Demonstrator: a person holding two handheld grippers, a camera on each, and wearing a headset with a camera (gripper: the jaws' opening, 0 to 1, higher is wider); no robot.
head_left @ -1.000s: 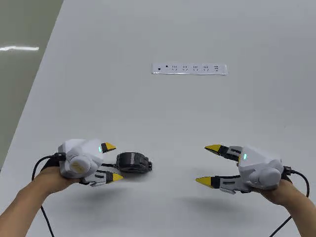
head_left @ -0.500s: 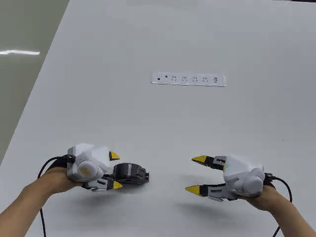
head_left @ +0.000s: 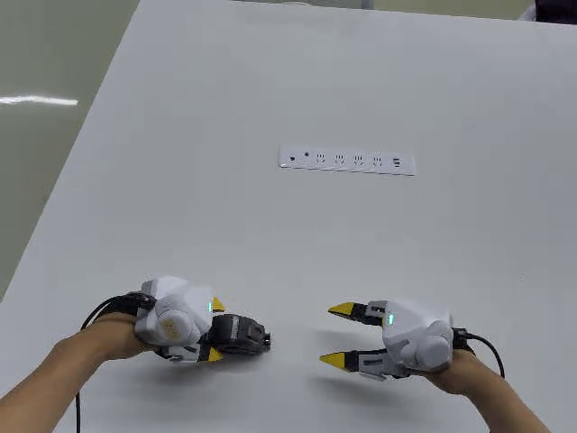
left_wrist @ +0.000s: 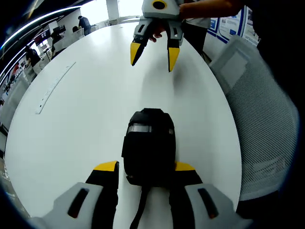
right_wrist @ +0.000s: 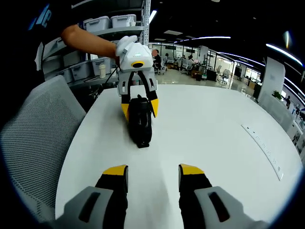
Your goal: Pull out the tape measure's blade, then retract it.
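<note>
In the lower left of the head view, the left gripper (head_left: 215, 330) has its jaws closed in on the rear of the black tape measure (head_left: 240, 333), which lies on the white table (head_left: 270, 225). In the left gripper view the yellow tips sit against both flanks of the case. In the lower right of the head view, the right gripper (head_left: 335, 336) is apart from the tape measure with its jaws spread wide and nothing between them. A white power strip (head_left: 347, 161) lies above centre.
</note>
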